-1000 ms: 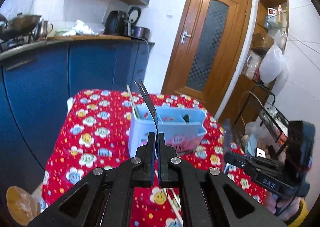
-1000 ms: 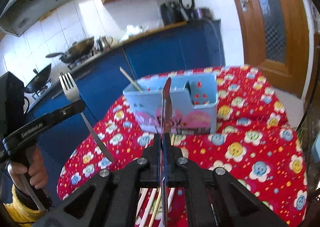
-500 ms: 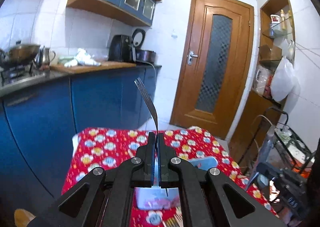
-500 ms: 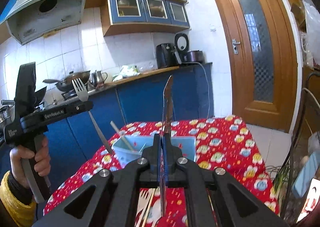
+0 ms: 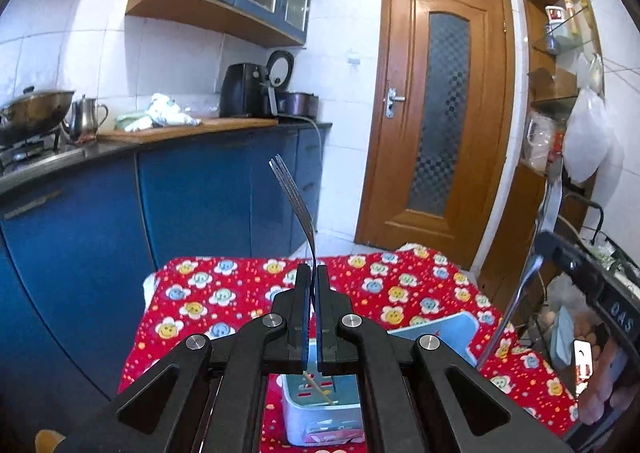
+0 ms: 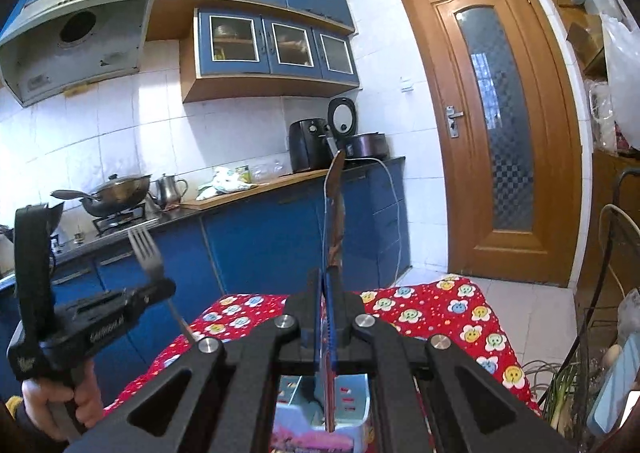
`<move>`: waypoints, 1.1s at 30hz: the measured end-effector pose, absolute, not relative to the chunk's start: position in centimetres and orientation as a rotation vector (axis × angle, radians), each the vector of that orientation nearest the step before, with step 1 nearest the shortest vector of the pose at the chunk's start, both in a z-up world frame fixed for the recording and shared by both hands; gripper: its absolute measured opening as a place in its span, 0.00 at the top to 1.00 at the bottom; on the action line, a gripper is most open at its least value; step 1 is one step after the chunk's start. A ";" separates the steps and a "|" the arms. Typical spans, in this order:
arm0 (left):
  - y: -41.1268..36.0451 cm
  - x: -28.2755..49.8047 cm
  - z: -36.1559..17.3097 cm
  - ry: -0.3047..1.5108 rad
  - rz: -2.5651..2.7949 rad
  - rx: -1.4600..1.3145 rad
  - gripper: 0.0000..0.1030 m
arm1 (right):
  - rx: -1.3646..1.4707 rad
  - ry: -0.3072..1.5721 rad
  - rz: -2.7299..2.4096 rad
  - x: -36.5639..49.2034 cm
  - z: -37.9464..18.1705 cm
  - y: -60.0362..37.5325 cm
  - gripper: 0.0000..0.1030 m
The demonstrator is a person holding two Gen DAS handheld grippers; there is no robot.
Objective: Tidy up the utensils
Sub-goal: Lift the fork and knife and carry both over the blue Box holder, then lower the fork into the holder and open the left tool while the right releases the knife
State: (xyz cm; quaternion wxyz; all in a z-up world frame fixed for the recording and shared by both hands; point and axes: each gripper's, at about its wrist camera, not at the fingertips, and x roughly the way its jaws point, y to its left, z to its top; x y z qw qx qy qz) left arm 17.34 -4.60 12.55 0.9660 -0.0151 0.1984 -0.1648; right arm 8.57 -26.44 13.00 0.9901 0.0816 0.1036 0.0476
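- Above the red flower-print tablecloth [image 5: 224, 293], the left gripper [image 5: 314, 293] is clenched on a slim stainless-steel fork [image 5: 294, 197]; tines point up and away, and the handle passes down between the pads toward the pale blue plastic utensil caddy [image 5: 320, 409] directly below.
- Beside it, the right gripper [image 6: 328, 301] is clenched on a table knife with a thin metal blade [image 6: 334, 205]; the blade stands edge-on, tip up, and its lower end hangs over a compartment of the caddy [image 6: 352, 397].
- Handling, judged: both utensils are light, rigid and smooth; polished metal is likely to slip or pivot in flat pads if the clamp loosens unevenly.
- Hold point, judged: the present mid-shank grip suits insertion; it leaves the lower end free to enter a slot; a grip nearer the tines or blade tip would block entry.
- Caddy, judged: thin plastic, light, apt to slide or tip if a utensil strikes its wall; a chopstick [image 5: 316, 389] already lies inside.
- Release, judged: lower each piece until its end sits in a compartment, then part the pads.
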 end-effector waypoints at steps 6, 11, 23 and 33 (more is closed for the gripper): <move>-4.5 18.4 10.3 0.454 -0.351 -0.054 0.98 | 0.149 0.220 0.073 10.4 11.1 -26.2 0.96; -4.8 18.3 8.8 0.475 -0.370 -0.061 0.99 | 0.140 0.262 0.063 11.4 9.3 -26.2 0.96; -5.3 18.8 6.8 0.515 -0.368 -0.062 0.97 | 0.159 0.284 0.067 11.9 7.8 -26.9 0.96; -5.2 18.9 6.4 0.542 -0.375 -0.083 0.79 | 0.235 0.302 0.130 12.0 7.6 -27.6 0.77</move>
